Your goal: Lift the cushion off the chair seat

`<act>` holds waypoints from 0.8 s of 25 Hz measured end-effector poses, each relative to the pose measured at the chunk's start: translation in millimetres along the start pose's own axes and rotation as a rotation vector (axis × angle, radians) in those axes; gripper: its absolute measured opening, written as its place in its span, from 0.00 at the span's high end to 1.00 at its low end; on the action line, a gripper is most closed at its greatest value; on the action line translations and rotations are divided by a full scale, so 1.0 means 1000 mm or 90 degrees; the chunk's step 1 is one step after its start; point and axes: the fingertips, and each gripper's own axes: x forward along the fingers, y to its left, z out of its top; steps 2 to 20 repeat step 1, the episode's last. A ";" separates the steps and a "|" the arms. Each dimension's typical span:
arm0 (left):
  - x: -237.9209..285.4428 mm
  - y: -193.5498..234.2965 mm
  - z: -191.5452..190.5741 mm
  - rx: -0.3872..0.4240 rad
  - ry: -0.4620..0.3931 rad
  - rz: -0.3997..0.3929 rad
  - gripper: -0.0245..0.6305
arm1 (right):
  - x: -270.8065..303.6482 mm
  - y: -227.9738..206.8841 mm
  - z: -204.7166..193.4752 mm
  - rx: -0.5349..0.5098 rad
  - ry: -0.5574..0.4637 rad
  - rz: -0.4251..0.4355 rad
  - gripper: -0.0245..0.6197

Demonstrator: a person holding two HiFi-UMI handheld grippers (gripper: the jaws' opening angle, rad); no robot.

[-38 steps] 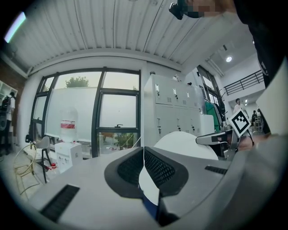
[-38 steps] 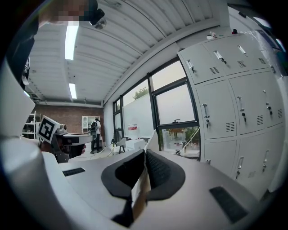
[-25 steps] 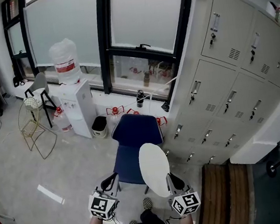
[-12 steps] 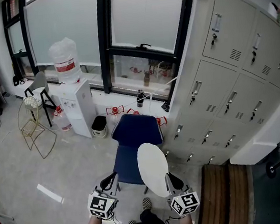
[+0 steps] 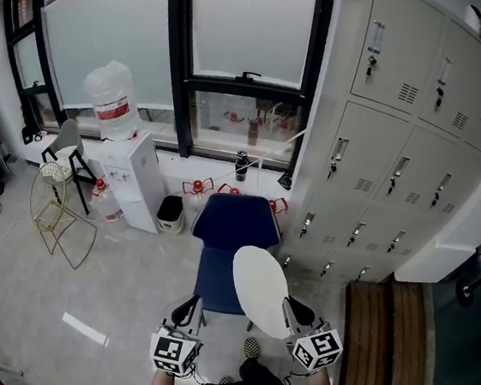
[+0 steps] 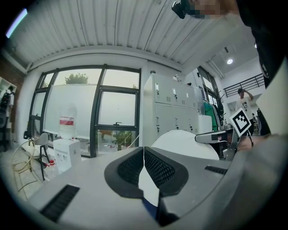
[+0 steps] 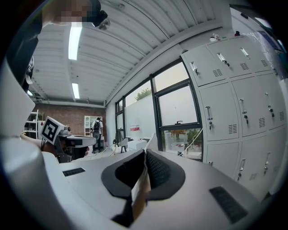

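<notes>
Right hand-held gripper [image 5: 290,308] is clenched on the near rim of the white oval cushion [image 5: 262,287]. The right gripper view shows the pads pinching the thin rim edge-on, tan underside showing. The cushion is held up and tilted, broad white face turned toward the left side. In the head view it overlaps the front right part of the blue chair [image 5: 229,225]. From above I can't confirm the gap between cushion and seat. Left hand-held gripper [image 5: 192,305] has its jaws together at the tips with nothing pinched. The white and blue seen through its lower gap are the cushion and chair beyond. It sits off the chair's front left corner, apart from the cushion. Both hand-held grippers point roughly level, toward the window [image 5: 244,36]. The chair faces the person, backrest toward the window wall. Grey lockers [image 5: 388,127] are just to its right. A water dispenser [image 5: 135,186] with a big bottle [image 5: 110,94] on top stands to its left. A small black bin [image 5: 171,215] sits between the dispenser and the chair. A wire-frame stool [image 5: 53,215] is further left on the grey floor [image 5: 104,280]. A checkered shoe [image 5: 252,348] shows between the two hand-held grippers.
</notes>
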 end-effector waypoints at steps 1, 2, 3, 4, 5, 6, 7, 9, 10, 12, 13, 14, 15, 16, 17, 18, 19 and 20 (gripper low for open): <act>0.000 0.001 -0.001 -0.001 0.001 0.000 0.93 | 0.001 0.001 0.000 0.000 0.001 0.000 0.91; 0.000 0.001 -0.001 -0.001 0.001 0.000 0.93 | 0.001 0.001 0.000 0.000 0.001 0.000 0.91; 0.000 0.001 -0.001 -0.001 0.001 0.000 0.93 | 0.001 0.001 0.000 0.000 0.001 0.000 0.91; 0.000 0.001 -0.001 -0.001 0.001 0.000 0.93 | 0.001 0.001 0.000 0.000 0.001 0.000 0.91; 0.000 0.001 -0.001 -0.001 0.001 0.000 0.93 | 0.001 0.001 0.000 0.000 0.001 0.000 0.91; 0.000 0.001 -0.001 -0.001 0.001 0.000 0.93 | 0.001 0.001 0.000 0.000 0.001 0.000 0.91; 0.000 0.001 -0.001 -0.001 0.001 0.000 0.93 | 0.001 0.001 0.000 0.000 0.001 0.000 0.91; 0.000 0.001 -0.001 -0.001 0.001 0.000 0.93 | 0.001 0.001 0.000 0.000 0.001 0.000 0.91; 0.000 0.001 -0.001 -0.001 0.001 0.000 0.93 | 0.001 0.001 0.000 0.000 0.001 0.000 0.91; 0.000 0.001 -0.001 -0.001 0.001 0.000 0.93 | 0.001 0.001 0.000 0.000 0.001 0.000 0.91; 0.000 0.001 -0.001 -0.001 0.001 0.000 0.93 | 0.001 0.001 0.000 0.000 0.001 0.000 0.91; 0.000 0.001 -0.001 -0.001 0.001 0.000 0.93 | 0.001 0.001 0.000 0.000 0.001 0.000 0.91; 0.000 0.001 -0.001 -0.001 0.001 0.000 0.93 | 0.001 0.001 0.000 0.000 0.001 0.000 0.91; 0.000 0.001 -0.001 -0.001 0.001 0.000 0.93 | 0.001 0.001 0.000 0.000 0.001 0.000 0.91; 0.000 0.001 -0.001 -0.001 0.001 0.000 0.93 | 0.001 0.001 0.000 0.000 0.001 0.000 0.91; 0.000 0.001 -0.001 -0.001 0.001 0.000 0.93 | 0.001 0.001 0.000 0.000 0.001 0.000 0.91; 0.000 0.001 -0.001 -0.001 0.001 0.000 0.93 | 0.001 0.001 0.000 0.000 0.001 0.000 0.91; 0.000 0.001 -0.001 -0.001 0.001 0.000 0.93 | 0.001 0.001 0.000 0.000 0.001 0.000 0.91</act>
